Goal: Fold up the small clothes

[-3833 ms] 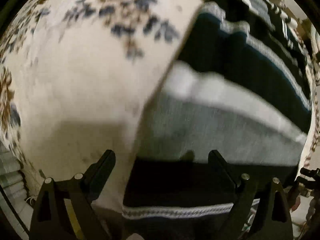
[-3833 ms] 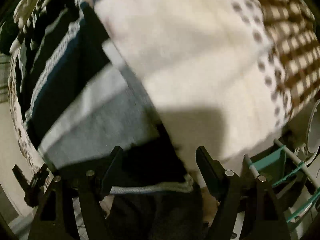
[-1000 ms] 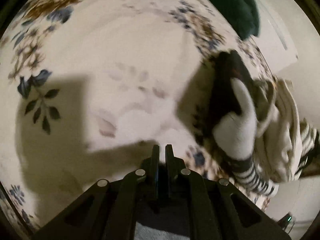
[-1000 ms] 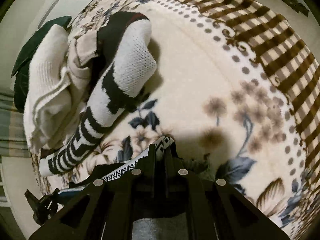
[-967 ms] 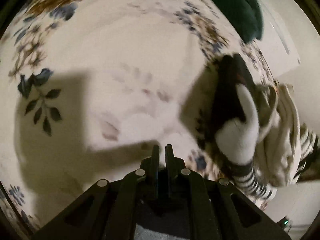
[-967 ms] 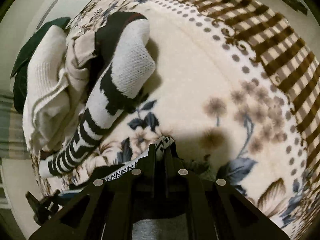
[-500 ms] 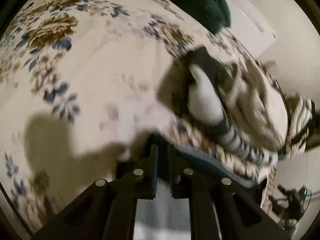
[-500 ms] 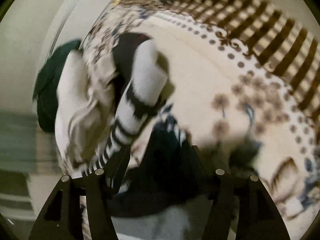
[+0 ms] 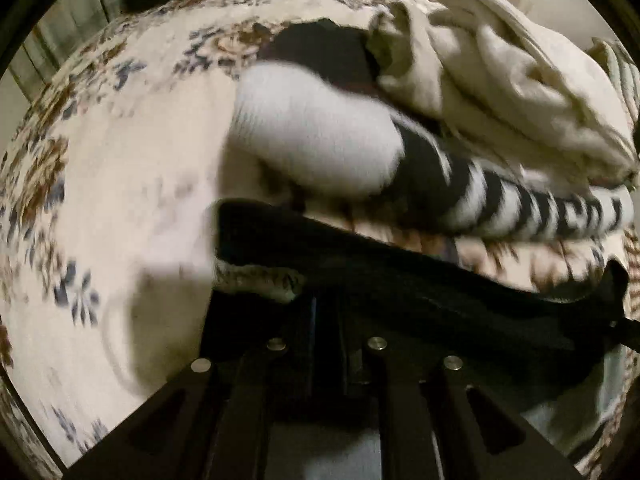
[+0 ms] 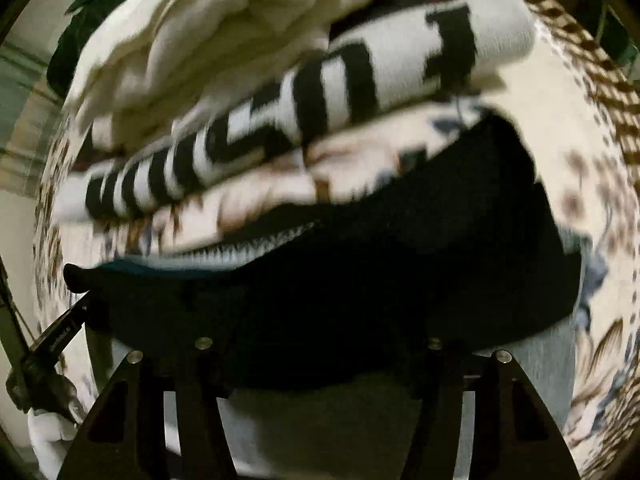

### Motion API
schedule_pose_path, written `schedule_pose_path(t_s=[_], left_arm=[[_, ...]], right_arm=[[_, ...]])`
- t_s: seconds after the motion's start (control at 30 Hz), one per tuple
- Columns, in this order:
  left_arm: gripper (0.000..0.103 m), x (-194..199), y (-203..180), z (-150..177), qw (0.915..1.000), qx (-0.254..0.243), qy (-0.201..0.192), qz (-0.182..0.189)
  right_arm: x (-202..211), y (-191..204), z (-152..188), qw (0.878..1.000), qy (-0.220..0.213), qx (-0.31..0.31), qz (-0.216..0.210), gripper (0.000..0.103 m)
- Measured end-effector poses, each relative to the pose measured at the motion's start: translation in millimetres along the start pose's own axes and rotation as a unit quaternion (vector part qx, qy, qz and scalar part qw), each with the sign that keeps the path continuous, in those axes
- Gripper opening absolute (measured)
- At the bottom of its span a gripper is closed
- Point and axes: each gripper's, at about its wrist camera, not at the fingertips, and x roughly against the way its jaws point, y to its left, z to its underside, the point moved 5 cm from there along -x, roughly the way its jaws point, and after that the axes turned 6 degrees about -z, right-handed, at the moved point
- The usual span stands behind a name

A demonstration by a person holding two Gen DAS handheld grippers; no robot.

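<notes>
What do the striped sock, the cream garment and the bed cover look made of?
Striped sock: soft matte knit, judging by its rounded, ribbed white end. Cream garment: thick soft fabric, probably cotton knit; heavy rounded folds, no sheen. Floral cover: printed plush or fleece, it seems; blur hides the weave.

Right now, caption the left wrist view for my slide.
Shut left hand-held gripper pinching dark garment beside striped sock.

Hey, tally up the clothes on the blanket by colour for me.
Dark garment with patterned trim: 1
Black and white striped sock: 1
Cream clothes: 1 heap, pieces cannot be told apart
Total: 3 colour groups
</notes>
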Motion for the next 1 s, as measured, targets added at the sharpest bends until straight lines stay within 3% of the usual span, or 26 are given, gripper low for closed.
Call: schedule_pose_path(t_s=[0.2,0.27,0.37,0.47,0.5,0.53,0.57,0.6,0.63,0.7,0.8,0.87,1.0], left_arm=[[0.008,-21,14,-27,0.9992,0.036,0.015,0.004],[0.008,-16,18,-25,0.9988,0.046,0.015,0.013],[0.008,11,27,-8,0.9974,0.06,-0.004,0.039],[0.008,43,46,33,0.993,0.089,-0.007,0.077],[0.012,51,52,49,0.9915,0.098,-0.001,0.085],[0.031,56,57,61,0.9902,0.106,0.004,0.091],[0.045,64,65,84,0.9864,0.124,0.013,0.108],[0.07,69,70,97,0.9829,0.137,0.018,0.122],[0.076,75,78,117,0.9774,0.159,0.028,0.137],[0.076,84,88,151,0.9674,0.196,0.042,0.154],[0.076,85,98,200,0.9453,0.268,0.068,0.173],[0.076,79,100,228,0.9281,0.313,0.078,0.185],[0.076,56,90,246,0.8987,0.377,0.076,0.21]], right_arm=[[-5,-5,-41,0.999,-0.04,-0.034,0.008,0.059],[3,-9,-45,0.998,-0.049,-0.047,-0.011,0.059],[33,-21,-35,0.995,-0.068,-0.063,-0.027,0.061],[71,-43,-2,0.992,-0.08,-0.085,-0.039,0.068],[80,-50,12,0.992,-0.077,-0.092,-0.039,0.068],[91,-60,29,0.992,-0.073,-0.099,-0.031,0.068],[99,-69,45,0.992,-0.069,-0.106,-0.022,0.068],[110,-85,67,0.991,-0.065,-0.117,-0.017,0.068],[118,-101,92,0.989,-0.06,-0.135,-0.016,0.07],[127,-137,138,0.983,-0.049,-0.178,-0.019,0.085],[116,-173,196,0.968,-0.031,-0.243,-0.057,0.088],[102,-189,217,0.955,-0.026,-0.279,-0.096,0.088],[59,-196,229,0.933,-0.031,-0.314,-0.176,0.088]])
